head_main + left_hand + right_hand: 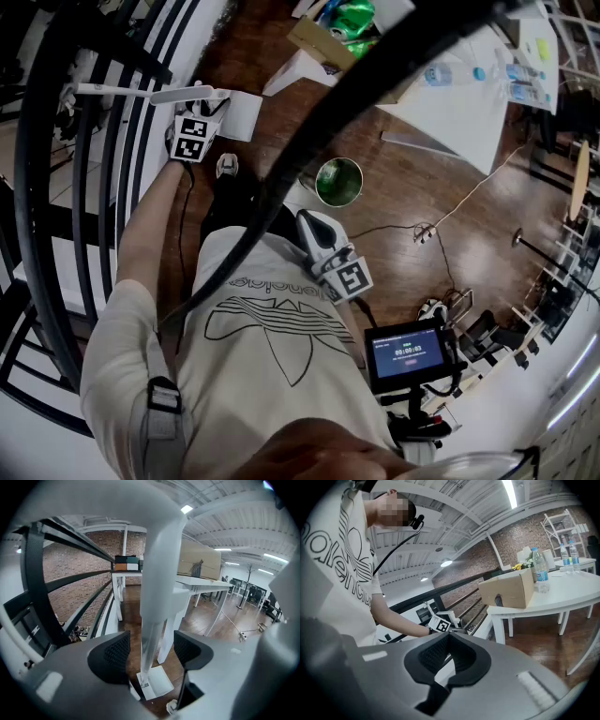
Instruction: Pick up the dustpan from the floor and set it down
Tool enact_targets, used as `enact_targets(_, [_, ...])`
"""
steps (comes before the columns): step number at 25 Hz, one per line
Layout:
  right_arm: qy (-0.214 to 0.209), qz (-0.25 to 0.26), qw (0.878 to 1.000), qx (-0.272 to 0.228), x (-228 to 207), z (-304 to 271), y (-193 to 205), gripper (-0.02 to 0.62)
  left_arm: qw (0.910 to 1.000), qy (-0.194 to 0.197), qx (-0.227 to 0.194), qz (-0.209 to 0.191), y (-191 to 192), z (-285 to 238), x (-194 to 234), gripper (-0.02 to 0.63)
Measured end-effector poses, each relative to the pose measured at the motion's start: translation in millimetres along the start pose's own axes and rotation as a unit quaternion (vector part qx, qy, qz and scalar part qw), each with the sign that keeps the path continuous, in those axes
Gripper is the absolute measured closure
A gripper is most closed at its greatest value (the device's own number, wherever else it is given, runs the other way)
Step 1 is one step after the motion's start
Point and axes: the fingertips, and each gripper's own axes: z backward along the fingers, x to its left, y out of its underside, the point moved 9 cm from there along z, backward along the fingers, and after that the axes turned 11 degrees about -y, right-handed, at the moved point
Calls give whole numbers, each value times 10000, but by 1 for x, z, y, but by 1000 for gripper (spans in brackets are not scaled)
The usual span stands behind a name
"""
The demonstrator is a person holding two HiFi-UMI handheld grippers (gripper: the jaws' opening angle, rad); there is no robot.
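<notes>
A loft-style office or studio workspace — bare brick wall point(70, 569), exposed white ceiling point(225, 522) with strip lights point(511, 494), dark wooden floor point(441, 178). White tables point(201, 585) stand about, one bearing a cardboard box point(508, 590) and water bottles point(540, 571); a cable point(469, 197) trails over the floor, and a black railing point(56, 187) edges the level

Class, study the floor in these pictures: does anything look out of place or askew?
A thin cable trails loose across the open wooden floor to a power strip, where feet could catch it. The green bucket stands upright, and nothing looks spilled.
</notes>
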Motion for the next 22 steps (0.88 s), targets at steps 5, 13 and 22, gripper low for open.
enact_targets(5, [128,-75,9999,-33,7,1,6,594,9997,93,52,-207,-12,-22,2,307])
enact_targets(13, [293,-77,9994,-167,-3,12,6,594,9978,-335,22,-572,-17,-21,1,584])
enact_targets(22, [126,318,9981,-514,-18,16,-8,594,9986,-470,-97,-214,-67,56,-30,580])
